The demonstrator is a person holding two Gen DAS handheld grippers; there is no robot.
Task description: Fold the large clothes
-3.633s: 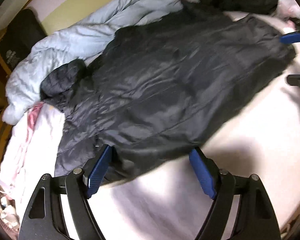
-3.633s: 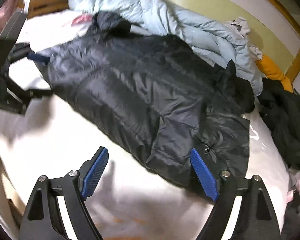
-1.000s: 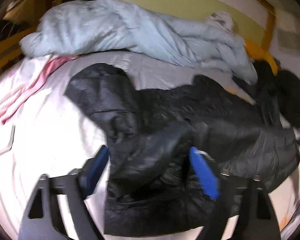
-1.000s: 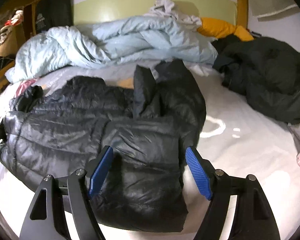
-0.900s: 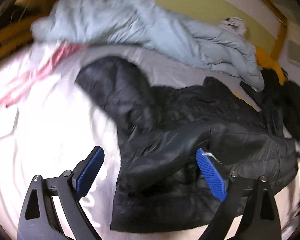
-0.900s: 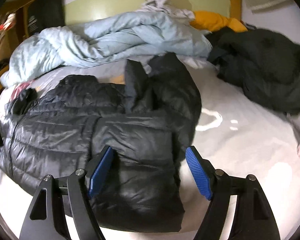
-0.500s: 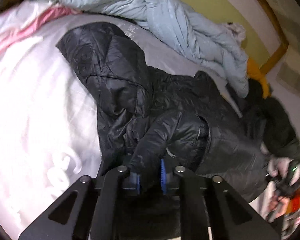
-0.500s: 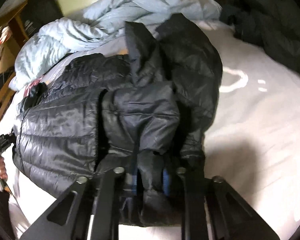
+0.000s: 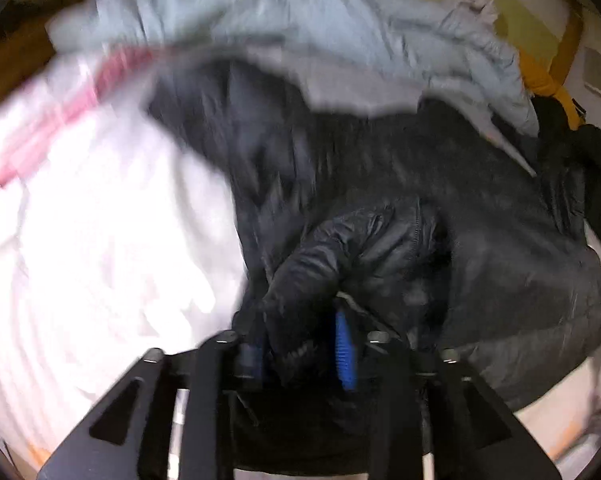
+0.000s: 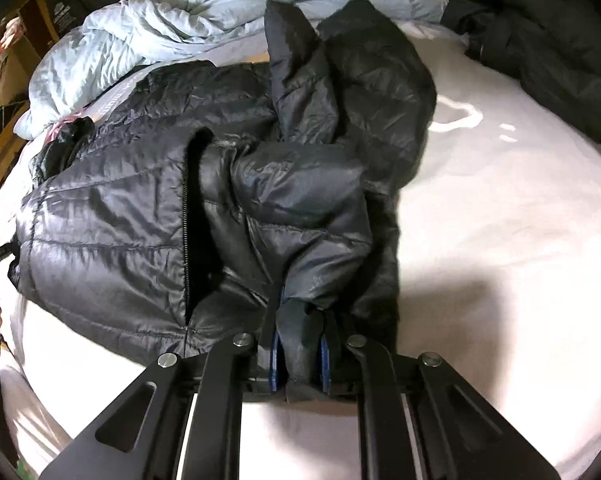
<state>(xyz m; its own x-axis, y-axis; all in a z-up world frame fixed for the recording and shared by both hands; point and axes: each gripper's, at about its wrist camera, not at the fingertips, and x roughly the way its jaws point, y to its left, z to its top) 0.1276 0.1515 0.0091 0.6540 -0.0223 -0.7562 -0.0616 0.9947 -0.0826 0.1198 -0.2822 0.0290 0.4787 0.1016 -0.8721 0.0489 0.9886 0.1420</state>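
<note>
On the white bed (image 10: 520, 240), my right gripper (image 10: 299, 354) and left gripper (image 9: 300, 350), its jaws just widened, each pinch the black puffer jacket (image 10: 140, 208).

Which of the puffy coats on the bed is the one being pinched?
The shiny black quilted jacket in front. The right gripper pinches its fabric; the pale blue coat and dark coat lie untouched behind.
</note>
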